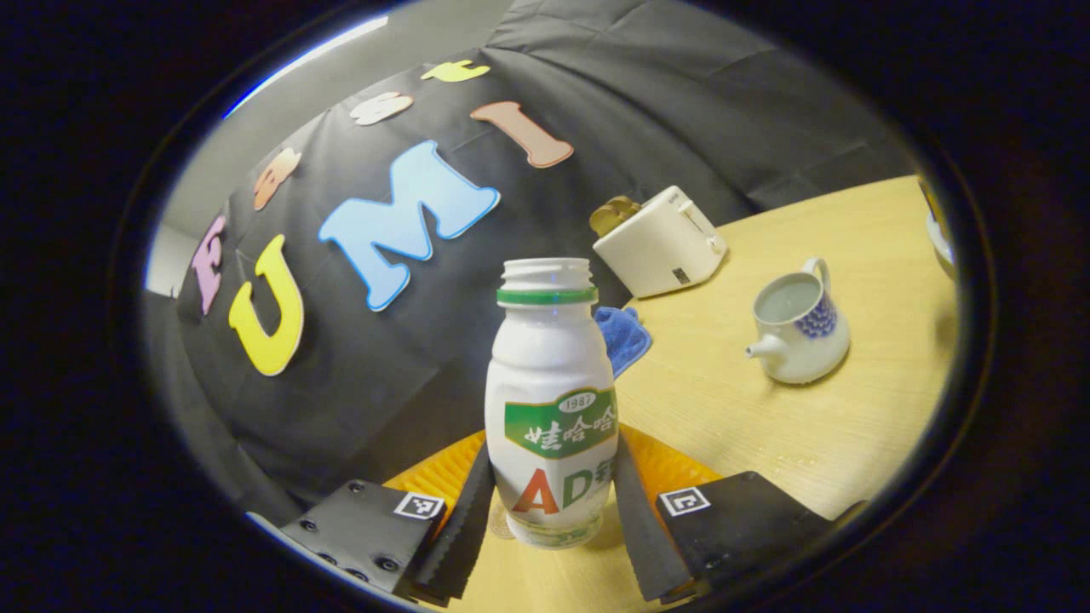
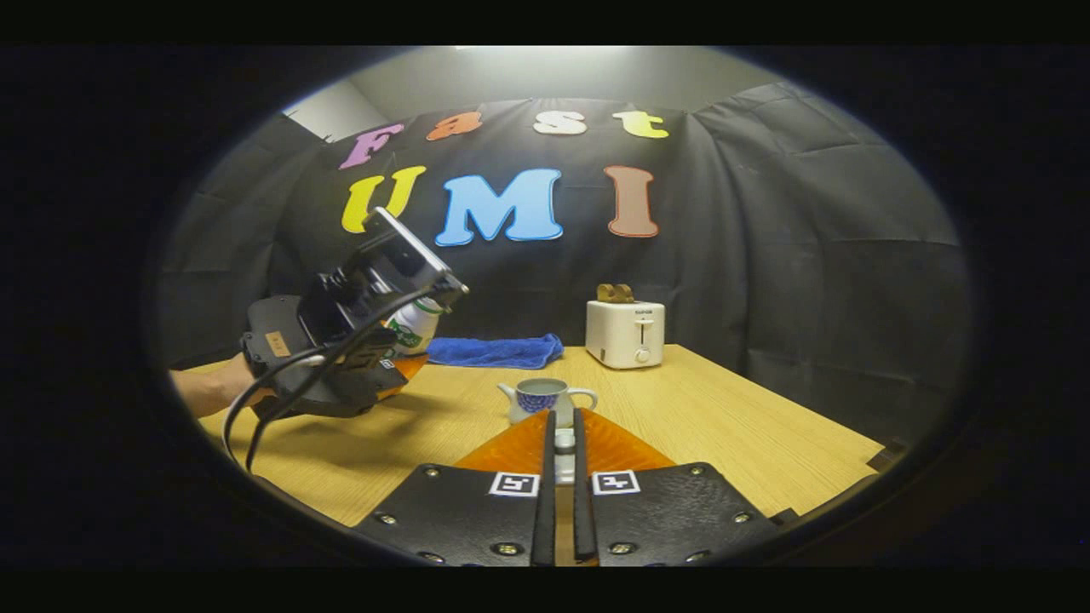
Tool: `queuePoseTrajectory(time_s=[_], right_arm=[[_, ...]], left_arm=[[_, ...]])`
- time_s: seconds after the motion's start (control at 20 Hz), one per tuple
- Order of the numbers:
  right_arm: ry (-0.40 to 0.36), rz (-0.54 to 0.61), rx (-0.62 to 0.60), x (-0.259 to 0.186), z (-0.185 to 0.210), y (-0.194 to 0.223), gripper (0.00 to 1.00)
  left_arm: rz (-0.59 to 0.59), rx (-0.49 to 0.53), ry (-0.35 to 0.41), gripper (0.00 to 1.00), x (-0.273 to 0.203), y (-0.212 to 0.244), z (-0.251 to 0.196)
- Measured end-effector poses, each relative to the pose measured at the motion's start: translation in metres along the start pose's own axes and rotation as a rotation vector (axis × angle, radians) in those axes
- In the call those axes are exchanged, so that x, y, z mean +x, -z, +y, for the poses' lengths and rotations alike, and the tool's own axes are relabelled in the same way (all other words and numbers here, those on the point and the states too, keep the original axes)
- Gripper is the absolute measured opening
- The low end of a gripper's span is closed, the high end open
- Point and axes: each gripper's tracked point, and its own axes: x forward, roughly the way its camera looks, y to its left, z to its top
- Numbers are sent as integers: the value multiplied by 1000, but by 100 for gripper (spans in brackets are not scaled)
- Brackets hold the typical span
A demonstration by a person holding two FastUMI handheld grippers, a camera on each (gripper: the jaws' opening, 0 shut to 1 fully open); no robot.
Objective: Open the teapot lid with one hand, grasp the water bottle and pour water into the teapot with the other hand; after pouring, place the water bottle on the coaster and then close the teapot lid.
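Observation:
A white water bottle (image 1: 550, 400) with a green label and no cap stands between the fingers of my left gripper (image 1: 552, 460), which press on both its sides. The white teapot (image 1: 800, 328) with a blue pattern sits lidless to the right on the wooden table (image 1: 749, 426), water showing inside. In the right gripper view, the teapot (image 2: 545, 396) is just beyond my right gripper (image 2: 564, 421), whose fingers are shut on a small white piece, the teapot lid (image 2: 563, 441). The left gripper (image 2: 341, 340) hovers left of it with the bottle (image 2: 415, 328); whether the base touches the table is unclear.
A white toaster (image 2: 624, 334) with toast in it stands at the back of the table beside a folded blue cloth (image 2: 494, 351). A hand (image 2: 209, 392) holds the left gripper, with cables hanging from it. Black cloth walls close the booth behind.

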Motion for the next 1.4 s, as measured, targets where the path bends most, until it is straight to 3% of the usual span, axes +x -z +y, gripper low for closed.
queuePoseTrajectory(time_s=[0.05,0.1,0.25,0.3,0.35,0.4,0.5,0.55,0.6,0.7,0.75,0.8,0.85,0.9,0.95,1.0,1.05,1.1,1.15,1.2,1.25,1.4], right_arm=[[1,4,7,-3,-2,2,8],[-1,6,12,-6,-2,3,8],[-4,-17,29,-12,-3,1,8],[-4,-19,27,-13,-3,1,0],[-6,-19,25,-14,-2,2,0],[-8,-18,24,-15,-2,3,8],[-13,-16,27,-16,-2,3,8],[-13,-17,31,-16,-2,4,8],[-11,-20,35,-17,-3,3,25],[-19,-22,43,-16,-2,4,8],[-17,-24,45,-16,-4,5,0],[-17,-24,49,-17,-4,5,0],[-17,-25,53,-17,-5,5,8],[-17,-25,55,-16,-6,5,25],[-17,-24,56,-17,-6,6,8],[-15,-29,59,-17,-7,5,0],[-15,-35,60,-18,-7,4,0],[-15,-40,59,-19,-8,2,0],[-15,-42,58,-19,-8,2,0],[-16,-41,55,-18,-8,2,0],[-18,-40,51,-18,-8,2,8],[-30,-48,56,-19,-7,-2,8]], left_arm=[[-6,51,16,71,2,-3,-4],[-10,98,22,83,4,-6,-9],[-11,170,42,73,6,-8,-19],[-9,190,50,70,7,-10,-24],[-5,217,55,70,9,-10,-26],[-1,254,58,74,12,-10,-29],[-4,310,67,83,14,-13,-34],[-4,329,76,83,14,-15,-37],[-6,349,85,70,15,-17,-41],[-5,403,82,70,16,-20,-40],[-7,437,75,82,17,-22,-39],[-9,469,71,82,16,-26,-38],[-14,497,72,82,18,-28,-40],[-27,524,68,82,19,-33,-41],[-33,550,65,82,20,-36,-40],[-41,572,65,82,21,-39,-40],[-45,588,68,83,22,-41,-41],[-45,601,75,70,22,-42,-43],[-45,613,79,70,22,-42,-45],[-53,634,86,74,21,-44,-47],[-53,661,85,78,19,-43,-46],[-53,695,79,83,19,-44,-46]])
